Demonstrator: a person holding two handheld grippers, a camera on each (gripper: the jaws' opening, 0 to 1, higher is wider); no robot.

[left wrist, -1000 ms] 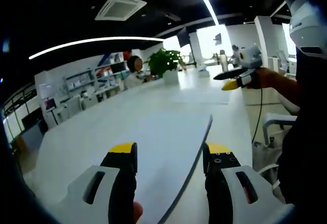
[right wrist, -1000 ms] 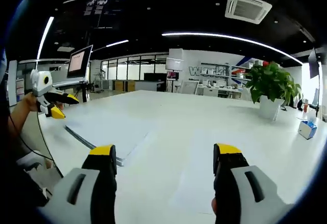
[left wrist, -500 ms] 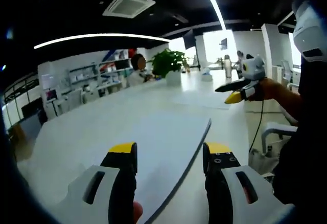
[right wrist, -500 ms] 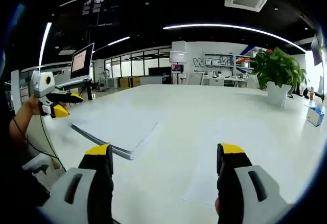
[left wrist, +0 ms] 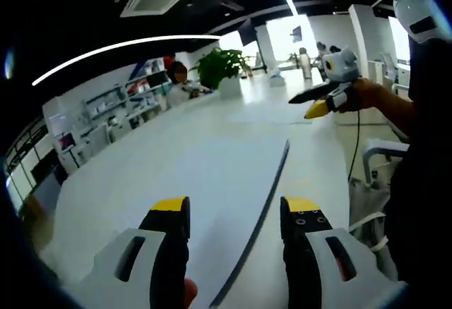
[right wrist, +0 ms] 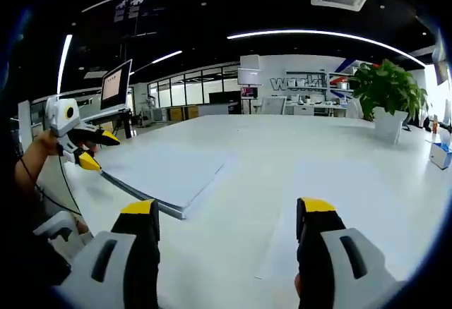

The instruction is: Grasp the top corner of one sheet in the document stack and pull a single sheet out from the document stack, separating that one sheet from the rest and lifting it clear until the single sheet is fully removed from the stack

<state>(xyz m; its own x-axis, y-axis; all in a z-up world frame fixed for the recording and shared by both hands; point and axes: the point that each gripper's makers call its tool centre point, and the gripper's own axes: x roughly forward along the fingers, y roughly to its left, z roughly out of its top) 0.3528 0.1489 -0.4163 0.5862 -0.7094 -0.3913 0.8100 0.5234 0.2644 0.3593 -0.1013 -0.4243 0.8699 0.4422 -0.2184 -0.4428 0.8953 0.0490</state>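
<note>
Our left gripper (right wrist: pixel 90 148), jaws parted and empty, hovers at the near corner of the flat white document stack (right wrist: pixel 166 170). Our right gripper (right wrist: pixel 229 221), also spread, hangs well off to the side; the left is nearer.

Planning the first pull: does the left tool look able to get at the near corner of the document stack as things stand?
Probably yes. In the right gripper view the left tool hangs open beside the corner of the document stack, with only bare table around it and nothing between them.

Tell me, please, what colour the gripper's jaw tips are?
Yellow tips on the left gripper, with black below; clearest in the left gripper view.
</note>
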